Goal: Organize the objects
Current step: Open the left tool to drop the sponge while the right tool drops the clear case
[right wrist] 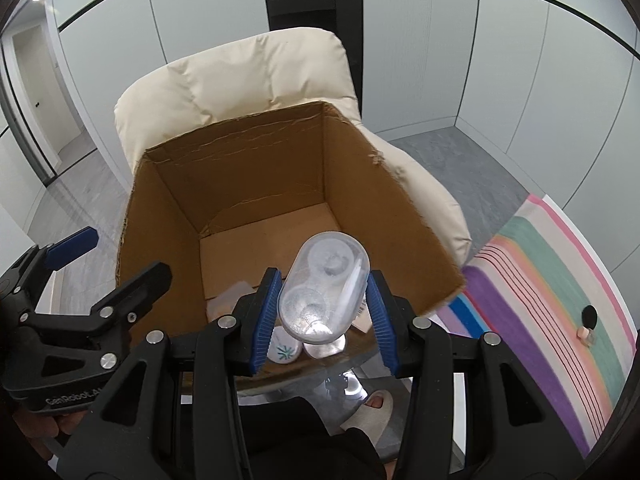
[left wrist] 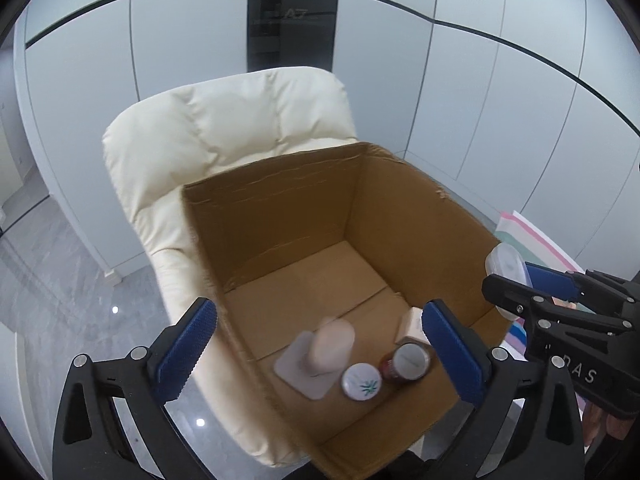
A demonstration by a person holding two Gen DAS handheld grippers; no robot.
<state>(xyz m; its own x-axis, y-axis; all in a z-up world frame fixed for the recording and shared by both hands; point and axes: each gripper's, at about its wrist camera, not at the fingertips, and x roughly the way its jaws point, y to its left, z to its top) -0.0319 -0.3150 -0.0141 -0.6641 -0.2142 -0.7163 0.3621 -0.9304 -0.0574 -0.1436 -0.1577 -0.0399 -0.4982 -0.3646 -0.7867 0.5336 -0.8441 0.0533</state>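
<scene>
Cardboard box (right wrist: 360,184) sits open on the seat of a cream padded chair (right wrist: 224,80) and serves as the collection bin. Contents visible on its floor: a pale bottle lying on a flat grey card (left wrist: 304,364), a white round lid with green leaf print (left wrist: 361,381), a dark red jar (left wrist: 404,362). Right gripper (right wrist: 322,296) has its blue pads pinched on a clear oval plastic case (right wrist: 324,284), held above the near edge of the box. Left gripper (left wrist: 316,352) hangs over the box with fingers spread wide, holding nothing. Step in hand, judged: depositing the clear case. Next move calls for lowering the right gripper further inside the walls, over a free patch of floor, before releasing. Striped cloth (right wrist: 560,280) to the right carries a few small items; too small to identify.
</scene>
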